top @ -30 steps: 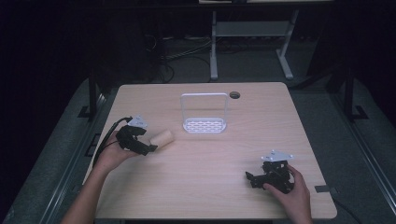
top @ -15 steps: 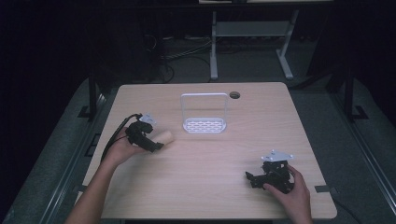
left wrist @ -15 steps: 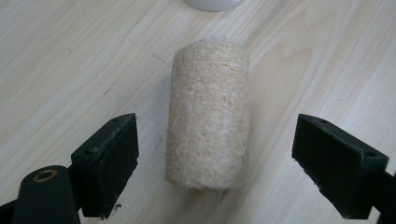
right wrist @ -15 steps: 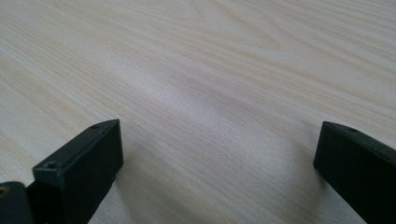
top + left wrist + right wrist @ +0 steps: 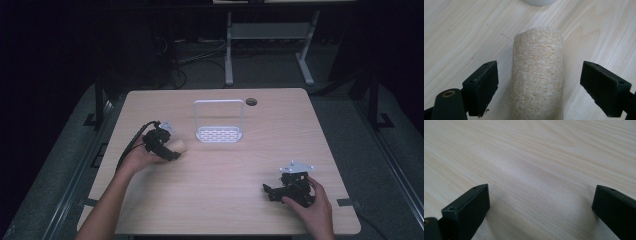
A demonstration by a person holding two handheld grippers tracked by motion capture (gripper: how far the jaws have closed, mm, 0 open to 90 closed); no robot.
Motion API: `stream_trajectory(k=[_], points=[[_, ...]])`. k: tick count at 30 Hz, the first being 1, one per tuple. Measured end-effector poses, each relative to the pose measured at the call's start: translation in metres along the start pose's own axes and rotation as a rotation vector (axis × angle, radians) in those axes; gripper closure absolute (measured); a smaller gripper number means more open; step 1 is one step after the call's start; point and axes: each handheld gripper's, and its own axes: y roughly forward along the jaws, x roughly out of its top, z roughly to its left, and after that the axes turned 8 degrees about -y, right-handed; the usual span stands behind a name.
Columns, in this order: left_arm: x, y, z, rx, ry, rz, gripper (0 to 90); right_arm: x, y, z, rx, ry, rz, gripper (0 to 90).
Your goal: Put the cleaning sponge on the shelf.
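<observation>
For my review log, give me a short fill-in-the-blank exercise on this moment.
1. The loofah lies between the jaws of the ___ hand-held gripper.
2. Those jaws are ___, not touching it.
3. The right hand-held gripper has only bare ___ between its jaws.
4. Beyond the loofah stands a white ___ with a handle.

Missing words: left; open; table; basket

The room is dark. A light wooden table [image 5: 225, 210] stands in the middle, with a small round hole [image 5: 251, 101] near its far edge. The floor [image 5: 350, 107] around it is grey. Behind the table stands a pale metal frame [image 5: 265, 35], and black cables [image 5: 197, 57] lie on the floor.
</observation>
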Motion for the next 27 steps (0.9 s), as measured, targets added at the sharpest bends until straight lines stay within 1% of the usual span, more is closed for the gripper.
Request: stream_trajectory(k=[3,6,7,10,13,20,21,22,23,24,27], points=[[-0.0002,0.0026,0.0002,0.003,-0.002,0.01,14.8,0.0,0.0,0.0,0.0,0.0,0.0,1.0],[-0.0003,0.0056,0.0007,0.015,0.009,0.019,14.8,0.0,0.0,0.0,0.0,0.0,0.0,0.9],[-0.0008,0.0069,0.0009,0.012,0.003,0.027,14.8,0.0,0.0,0.0,0.0,0.0,0.0,1.0],[-0.0008,0.0074,0.0015,0.011,0.002,0.028,15.3,0.0,0.0,0.0001,-0.001,0.001,0.0,0.9],[-0.0005,0.0074,0.0019,0.004,0.007,0.026,20.0,0.0,0.0,0.0,0.0,0.001,0.0,0.9],[-0.0006,0.0085,0.002,0.013,0.017,0.033,26.8,0.0,0.0,0.0,0.0,0.0,0.0,0.9],[-0.0006,0.0085,0.0021,0.01,0.017,0.032,31.3,0.0,0.0,0.0001,0.0,0.001,0.0,1.0],[-0.0005,0.008,0.0019,0.009,0.021,0.034,31.3,0.0,0.0,0.0001,0.0,0.001,0.0,1.0],[-0.0001,0.0072,0.0011,0.019,0.029,0.028,36.3,0.0,0.0001,0.0001,-0.001,0.002,0.0,1.0],[-0.0001,0.0072,0.0011,0.019,0.029,0.028,38.8,0.0,0.0001,0.0001,-0.001,0.002,0.0,1.0],[0.0002,0.0065,0.0009,0.014,0.029,0.026,41.0,0.0,0.0,0.0,0.0,0.001,0.0,1.0]])
